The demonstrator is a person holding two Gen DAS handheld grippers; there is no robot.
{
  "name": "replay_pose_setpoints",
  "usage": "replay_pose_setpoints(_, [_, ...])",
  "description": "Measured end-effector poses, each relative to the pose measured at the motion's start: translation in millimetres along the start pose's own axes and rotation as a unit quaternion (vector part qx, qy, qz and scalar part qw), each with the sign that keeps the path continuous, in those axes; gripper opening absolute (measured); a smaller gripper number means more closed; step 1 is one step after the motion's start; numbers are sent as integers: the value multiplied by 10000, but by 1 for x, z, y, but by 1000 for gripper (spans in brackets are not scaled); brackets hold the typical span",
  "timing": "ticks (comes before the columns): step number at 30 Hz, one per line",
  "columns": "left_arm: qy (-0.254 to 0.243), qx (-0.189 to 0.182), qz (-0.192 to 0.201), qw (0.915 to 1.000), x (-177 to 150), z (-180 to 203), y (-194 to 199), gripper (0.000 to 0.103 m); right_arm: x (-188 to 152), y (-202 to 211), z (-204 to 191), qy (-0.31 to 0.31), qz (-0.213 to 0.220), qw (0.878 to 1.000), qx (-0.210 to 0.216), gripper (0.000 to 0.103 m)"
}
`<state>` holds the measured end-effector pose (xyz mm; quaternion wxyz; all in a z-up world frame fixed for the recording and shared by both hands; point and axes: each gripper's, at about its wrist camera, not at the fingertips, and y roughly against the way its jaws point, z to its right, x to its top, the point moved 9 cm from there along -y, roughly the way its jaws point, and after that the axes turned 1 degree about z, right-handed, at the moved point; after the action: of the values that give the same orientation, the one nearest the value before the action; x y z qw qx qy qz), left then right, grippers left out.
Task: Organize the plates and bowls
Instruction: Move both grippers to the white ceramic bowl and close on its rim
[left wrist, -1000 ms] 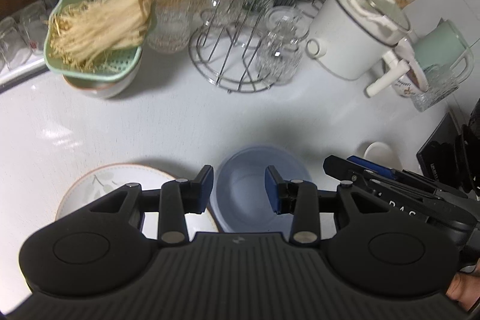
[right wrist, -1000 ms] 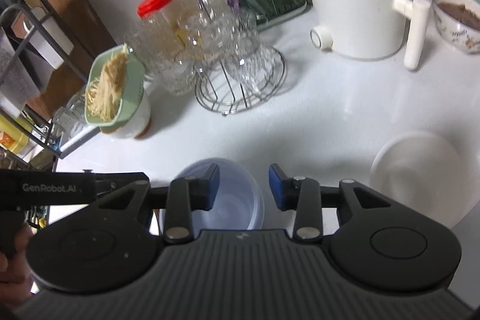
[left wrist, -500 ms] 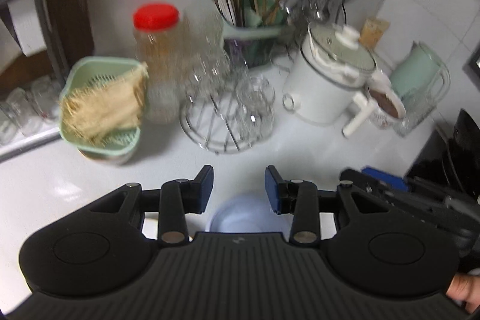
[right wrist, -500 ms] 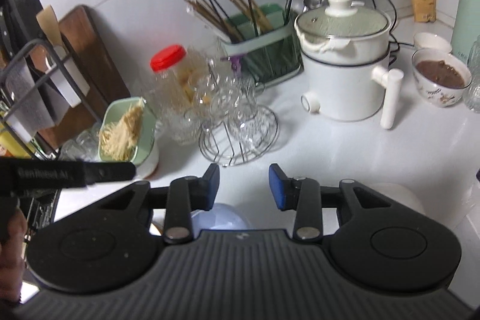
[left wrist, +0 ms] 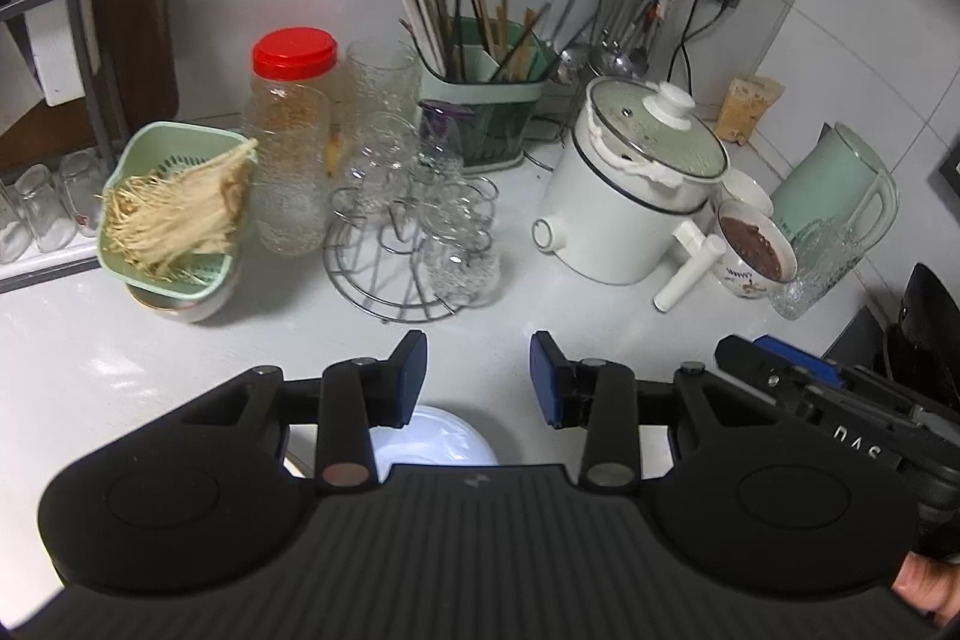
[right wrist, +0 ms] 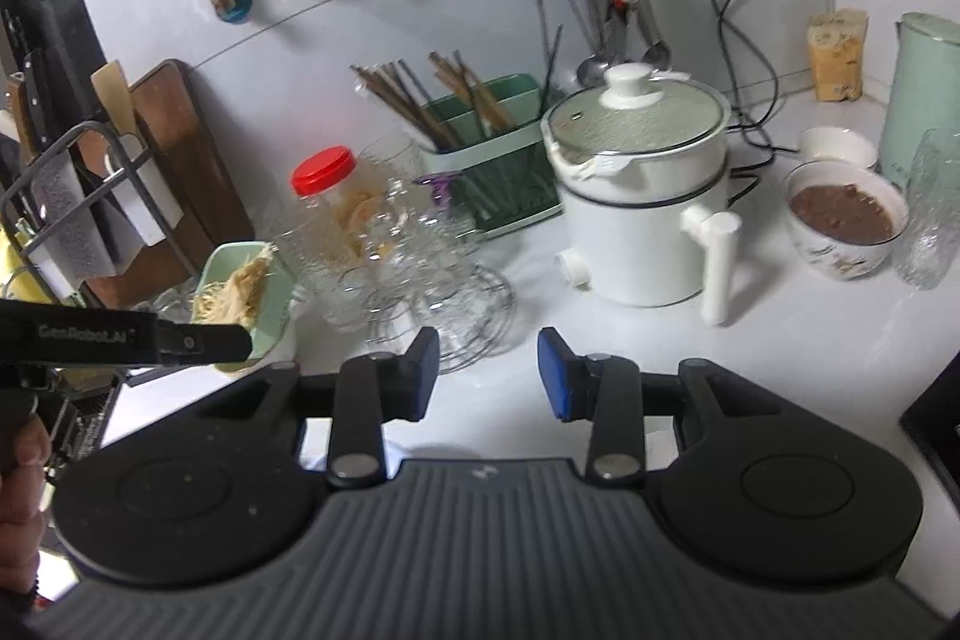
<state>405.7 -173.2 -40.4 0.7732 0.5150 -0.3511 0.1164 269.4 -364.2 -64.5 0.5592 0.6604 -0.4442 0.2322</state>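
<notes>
My left gripper (left wrist: pixel 479 376) is open, with nothing between its blue pads, and hangs above the white counter (left wrist: pixel 90 370). Just below it, the rim of a pale blue bowl (left wrist: pixel 435 439) peeks out; the rest is hidden by the gripper body. My right gripper (right wrist: pixel 487 376) is also open and empty, and it shows at the right edge of the left wrist view as the right gripper (left wrist: pixel 810 394). A patterned bowl of brown food (right wrist: pixel 840 223) and a small white bowl (right wrist: pixel 837 147) stand at the back right. A green colander of noodles (left wrist: pixel 174 214) rests on a white bowl (left wrist: pixel 186 304).
A white lidded pot (left wrist: pixel 624 208) with a side handle stands right of centre. A wire rack of glasses (left wrist: pixel 414 244), a red-lidded jar (left wrist: pixel 294 142) and a chopstick holder (left wrist: pixel 486 112) crowd the back. A mint kettle (left wrist: pixel 840 187) stands far right, a dish rack (right wrist: pixel 72 208) far left.
Both grippers have risen and tilted up. The blue bowl, the patterned plate and the white bowl have slipped down out of view, and the back wall has come into view. The jaws have not changed.
</notes>
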Motion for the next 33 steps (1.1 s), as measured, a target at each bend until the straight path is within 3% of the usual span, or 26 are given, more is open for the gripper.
replay_pose_setpoints(15, [-357, -220, -670, 9969, -32, 64, -68, 44, -32, -4, 81, -168, -33, 9965, -814, 39])
replay_pose_setpoints(19, [-381, -278, -860, 9952, -40, 76, -89, 50, -46, -10, 102, -212, -168, 9941, -1053, 39])
replay_pose_setpoints(23, [-573, -436, -1020, 9922, -47, 92, -109, 50, -57, -12, 121, -266, -240, 9914, -1258, 62])
replay_pose_setpoints(28, [-629, -770, -1072, 9892, -55, 113, -131, 56, -72, -23, 144, -284, -553, 9873, -1464, 62])
replay_pose_setpoints(33, [-681, -769, -1349, 9855, -74, 122, -153, 56, -86, -38, 153, -506, -814, 9880, -1214, 61])
